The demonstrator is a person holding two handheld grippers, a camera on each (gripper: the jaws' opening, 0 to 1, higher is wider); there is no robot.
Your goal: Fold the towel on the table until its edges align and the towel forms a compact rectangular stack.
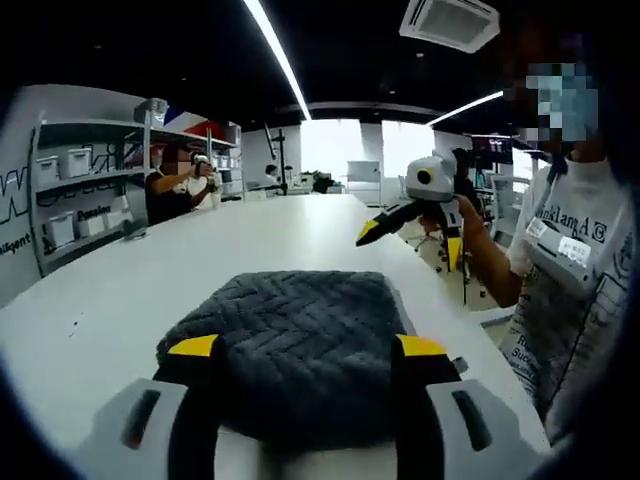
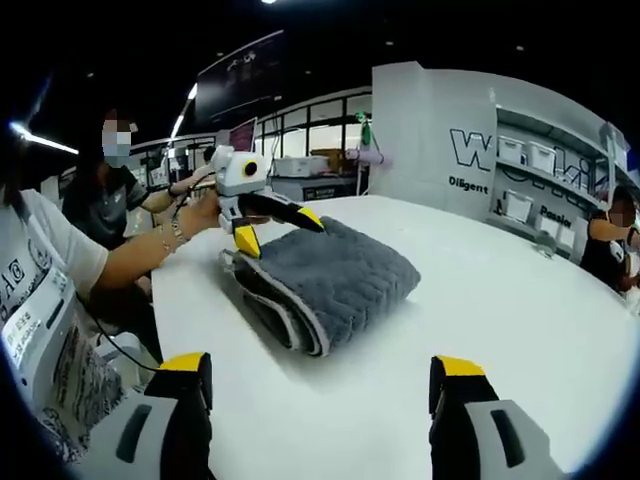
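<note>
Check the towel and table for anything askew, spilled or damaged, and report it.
Nothing stands out. The grey towel lies folded in a compact stack on the white table, its layered edges roughly aligned. The left gripper hovers open at its far end; the right gripper is open, clear of it.

Towel [image 2: 330,275] — thick grey cloth, ribbed herringbone pile, matt; table [image 2: 500,300] — smooth white, faint sheen
</note>
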